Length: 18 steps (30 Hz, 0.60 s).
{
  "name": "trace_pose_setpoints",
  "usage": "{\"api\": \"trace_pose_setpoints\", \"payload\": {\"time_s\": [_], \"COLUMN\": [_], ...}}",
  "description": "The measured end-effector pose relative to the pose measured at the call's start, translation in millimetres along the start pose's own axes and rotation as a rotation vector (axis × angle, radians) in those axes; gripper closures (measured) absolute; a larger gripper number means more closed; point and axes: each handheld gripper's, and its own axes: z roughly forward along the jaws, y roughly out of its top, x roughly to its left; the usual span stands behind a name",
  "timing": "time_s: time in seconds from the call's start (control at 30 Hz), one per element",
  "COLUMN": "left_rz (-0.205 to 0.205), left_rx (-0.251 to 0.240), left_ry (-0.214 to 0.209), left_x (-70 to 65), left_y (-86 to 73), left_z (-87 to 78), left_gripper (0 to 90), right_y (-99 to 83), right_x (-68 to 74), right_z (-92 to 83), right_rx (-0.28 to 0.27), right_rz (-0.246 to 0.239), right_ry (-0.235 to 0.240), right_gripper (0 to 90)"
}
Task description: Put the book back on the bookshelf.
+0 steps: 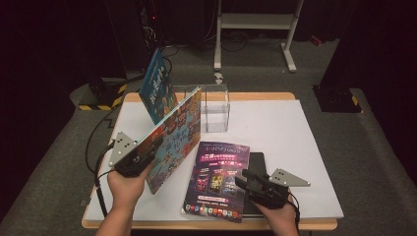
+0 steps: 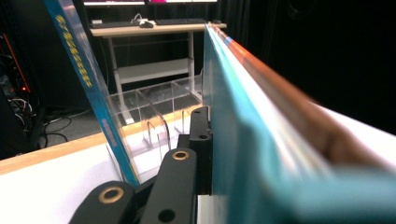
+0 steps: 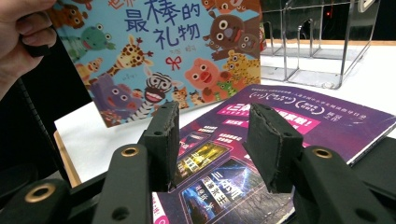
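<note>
Left gripper (image 1: 150, 150) clamped on colourful animal picture book (image 1: 179, 135), raised tilted before clear acrylic rack (image 1: 216, 110); right gripper (image 3: 212, 140) spread, empty, above purple glossy magazine (image 1: 216, 179). Risk: thin-edge pinch slipping, book dropping. Count: two books including blue leaning book (image 1: 156, 86), one magazine, one rack

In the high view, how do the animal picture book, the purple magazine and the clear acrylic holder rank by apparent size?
1. Animal picture book, though held up nearer the camera.
2. Purple magazine, close behind; unsure.
3. Clear acrylic holder.
</note>
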Motion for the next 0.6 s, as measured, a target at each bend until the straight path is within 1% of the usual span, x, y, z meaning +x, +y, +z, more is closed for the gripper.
{"api": "trace_pose_setpoints", "payload": {"time_s": [0.1, 0.17, 0.23, 0.43, 0.5, 0.6], "left_rz": [-0.030, -0.041, -0.040, -0.071, -0.077, -0.080], "left_rx": [-0.011, -0.017, -0.023, -0.059, -0.065, -0.065], "left_ry": [-0.003, -0.002, 0.004, 0.039, 0.056, 0.092], "left_x": [3.6, 5.2, 6.7, 13.3, 15.6, 18.1], "left_y": [2.3, 3.3, 4.7, 10.4, 11.8, 13.1], "left_z": [-1.8, -4.3, -7.7, -20.4, -23.6, -26.9], "left_gripper": [81.4, 81.4, 81.4, 81.4, 81.3, 81.3], "right_y": [0.2, 0.4, 0.6, 1.3, 1.6, 1.8], "right_x": [-1.4, -2.2, -2.9, -3.9, -4.1, -4.2], "right_z": [-1.4, -2.5, -3.6, -5.7, -5.6, -5.5], "right_rx": [-0.004, -0.009, -0.012, -0.020, -0.023, -0.023], "right_rz": [0.005, 0.009, 0.010, 0.018, 0.021, 0.022], "right_ry": [-0.001, -0.002, -0.004, -0.004, -0.002, 0.001], "right_gripper": [53.7, 53.8, 53.8, 53.8, 53.9, 53.9]}}
